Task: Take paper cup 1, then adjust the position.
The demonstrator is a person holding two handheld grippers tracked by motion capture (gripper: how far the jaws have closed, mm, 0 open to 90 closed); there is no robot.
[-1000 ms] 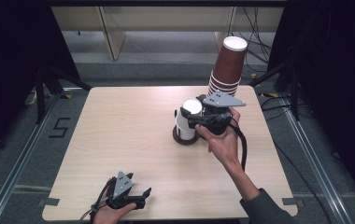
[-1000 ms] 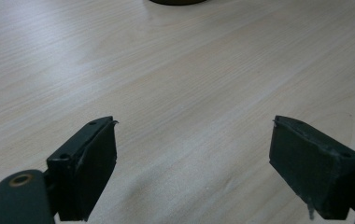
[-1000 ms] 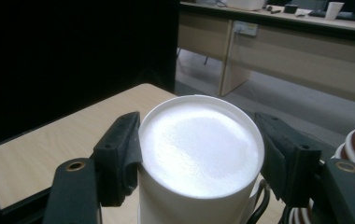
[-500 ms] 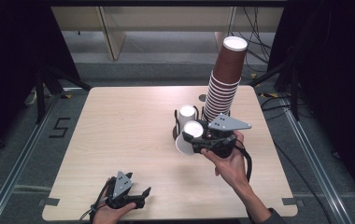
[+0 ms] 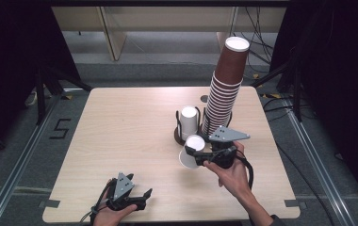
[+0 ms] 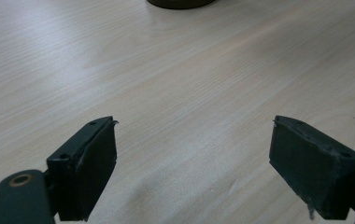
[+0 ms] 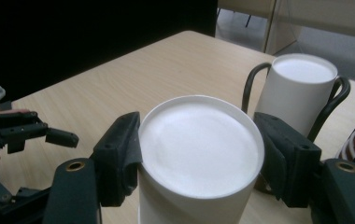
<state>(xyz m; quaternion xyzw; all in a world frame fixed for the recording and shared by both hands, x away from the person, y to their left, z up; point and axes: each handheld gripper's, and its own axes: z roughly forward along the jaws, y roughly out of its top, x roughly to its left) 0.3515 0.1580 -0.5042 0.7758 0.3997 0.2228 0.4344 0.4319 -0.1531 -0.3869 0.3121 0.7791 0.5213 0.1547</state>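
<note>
My right gripper (image 5: 197, 151) (image 7: 199, 154) is shut on an upturned white paper cup (image 5: 190, 153) (image 7: 199, 163), held above the table in front of a dark wire cup holder (image 5: 183, 132). A second upturned white cup (image 5: 189, 121) (image 7: 299, 91) stands in that holder. Right beside the holder rises a tall stack of brown cups (image 5: 224, 89). My left gripper (image 5: 142, 197) (image 6: 194, 154) rests low at the table's front edge, open, with bare wood between its jaws; it also appears at the left of the right gripper view as the left gripper (image 7: 17, 135).
The light wooden table (image 5: 116, 136) has free room across its left half. A small dark disc (image 5: 204, 99) lies behind the holder. Metal floor rails (image 5: 21, 155) run along both sides, with cables (image 5: 271, 56) at the back right.
My right gripper has pulled back toward the front of the table with the white cup in it, away from the holder. The left gripper has stayed put.
</note>
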